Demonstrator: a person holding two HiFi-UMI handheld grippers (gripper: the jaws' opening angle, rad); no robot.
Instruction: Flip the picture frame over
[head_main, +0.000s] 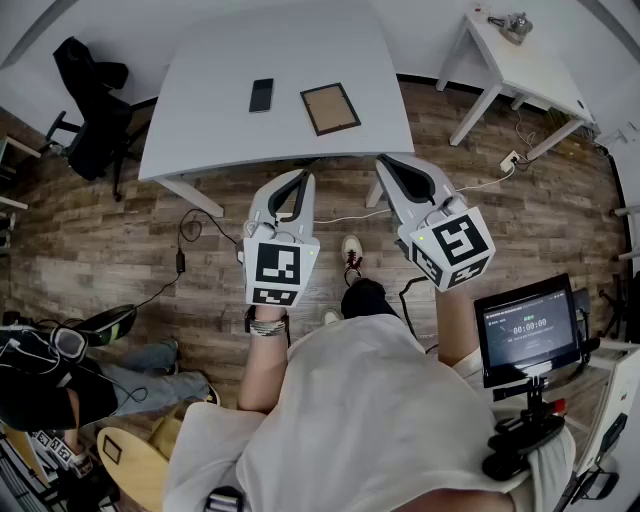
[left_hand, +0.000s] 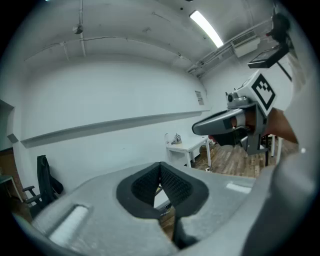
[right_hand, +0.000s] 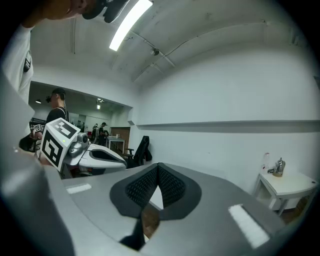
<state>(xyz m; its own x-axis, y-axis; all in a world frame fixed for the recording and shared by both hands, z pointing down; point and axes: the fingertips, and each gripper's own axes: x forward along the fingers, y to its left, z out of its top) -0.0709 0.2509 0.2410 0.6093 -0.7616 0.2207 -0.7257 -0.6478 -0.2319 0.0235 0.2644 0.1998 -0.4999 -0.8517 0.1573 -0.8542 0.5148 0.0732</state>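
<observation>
My left tongs (head_main: 302, 180) are closed tight, pads pressed together with nothing between them. My right tongs (head_main: 386, 162) are the same, closed and empty. The two hang side by side in the air, touching nothing, just short of the near edge of one white table (head_main: 200, 110). On it, ahead of the tips and between them, one picture frame (head_main: 330, 108) lies flat. Ahead of my left tongs, beside the frame, lies one dark phone (head_main: 261, 95). Well off to the right stands one smaller white table (head_main: 535, 75).
</observation>
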